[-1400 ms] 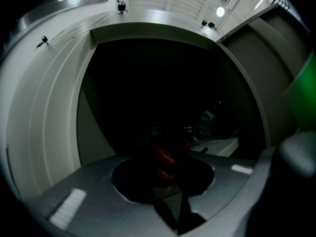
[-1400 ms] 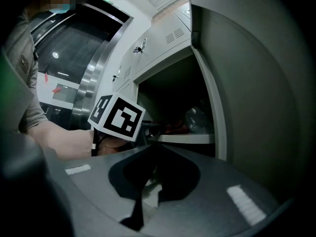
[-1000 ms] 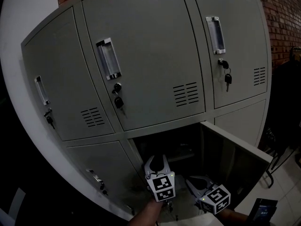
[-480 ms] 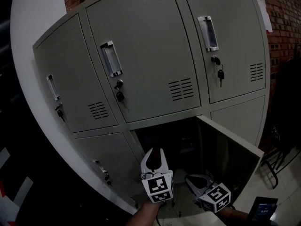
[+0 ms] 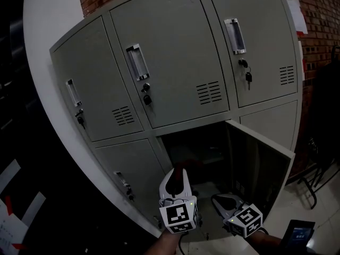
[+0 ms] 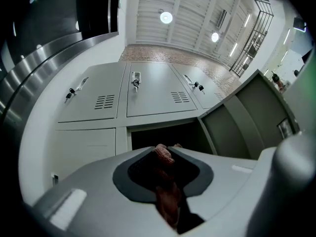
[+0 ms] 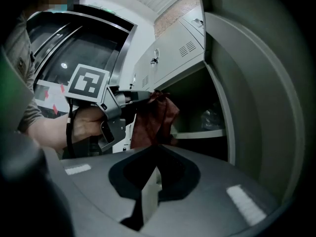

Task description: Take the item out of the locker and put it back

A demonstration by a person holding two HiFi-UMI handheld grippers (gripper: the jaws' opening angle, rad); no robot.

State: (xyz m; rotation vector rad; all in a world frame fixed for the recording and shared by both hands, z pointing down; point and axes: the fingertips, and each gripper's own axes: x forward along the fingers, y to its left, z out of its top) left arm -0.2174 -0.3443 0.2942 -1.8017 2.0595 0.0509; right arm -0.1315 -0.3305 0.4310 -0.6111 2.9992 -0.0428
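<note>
Head view, change: we see the grey metal lockers point(image 5: 175, 52) further right in the frame than a second ago. The left gripper point(image 5: 178, 171) reaches a little higher, against the lower left corner of the open compartment point(image 5: 204, 145).
Head view, task thing: the dark red crumpled cloth point(image 5: 178, 184) sits between the left gripper's jaws, outside the lockers, in front of the opening.
Head view, surroundings: the swung-open grey door point(image 5: 260, 169) stands to the right of the opening. The right gripper point(image 5: 219, 198) is low in the frame, just left of that door. A dark flat phone-like device point(image 5: 298, 235) lies at the bottom right, and a red brick wall point(image 5: 313, 15) fills the upper right.
Left gripper view: the left gripper point(image 6: 167, 148) is pinching the cloth point(image 6: 168, 191), which partly blocks our sight of the dark opening.
Right gripper view, claw: the right gripper point(image 7: 157, 149) has its jaws pressed together on nothing.
Right gripper view, ahead: the left gripper point(image 7: 143, 95), held by a hand point(image 7: 81, 127), dangles the cloth point(image 7: 155, 120) in front of the pale shelf point(image 7: 202, 132). The door point(image 7: 256, 83) fills the right side.
</note>
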